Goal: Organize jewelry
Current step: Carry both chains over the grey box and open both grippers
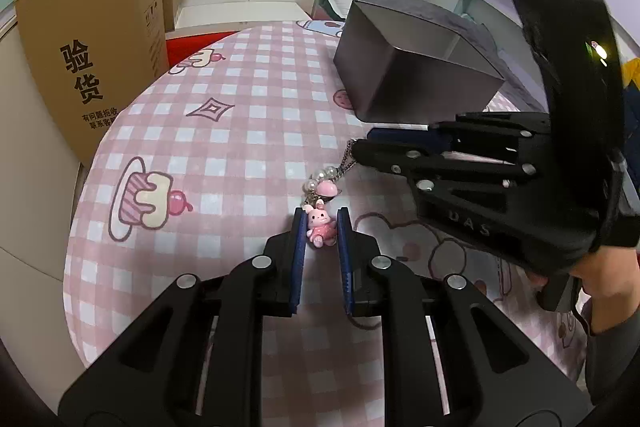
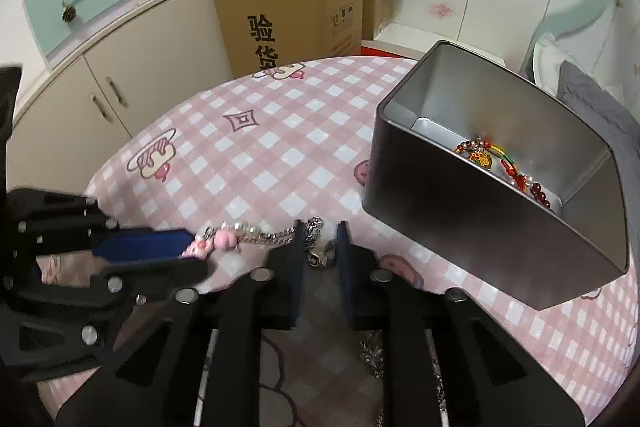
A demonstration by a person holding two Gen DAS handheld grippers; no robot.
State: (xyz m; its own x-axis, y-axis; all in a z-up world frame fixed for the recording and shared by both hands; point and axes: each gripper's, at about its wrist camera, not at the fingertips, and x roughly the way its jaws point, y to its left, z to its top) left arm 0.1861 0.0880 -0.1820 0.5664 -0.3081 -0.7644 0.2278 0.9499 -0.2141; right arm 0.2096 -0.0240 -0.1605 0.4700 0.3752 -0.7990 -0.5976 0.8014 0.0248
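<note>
A silver chain with pearls and a pink rabbit charm lies on the pink checked cloth. My left gripper has its jaws around the rabbit charm, closed on it. My right gripper is closed on the chain's other end; it shows at the right of the left wrist view. The chain stretches between the two grippers. A dark metal tin stands open just right of the right gripper, with a red and gold beaded bracelet inside.
A tall cardboard box stands beyond the cloth's far edge, next to beige cabinets. A grey cushion lies behind the tin. Another chain piece lies under my right gripper.
</note>
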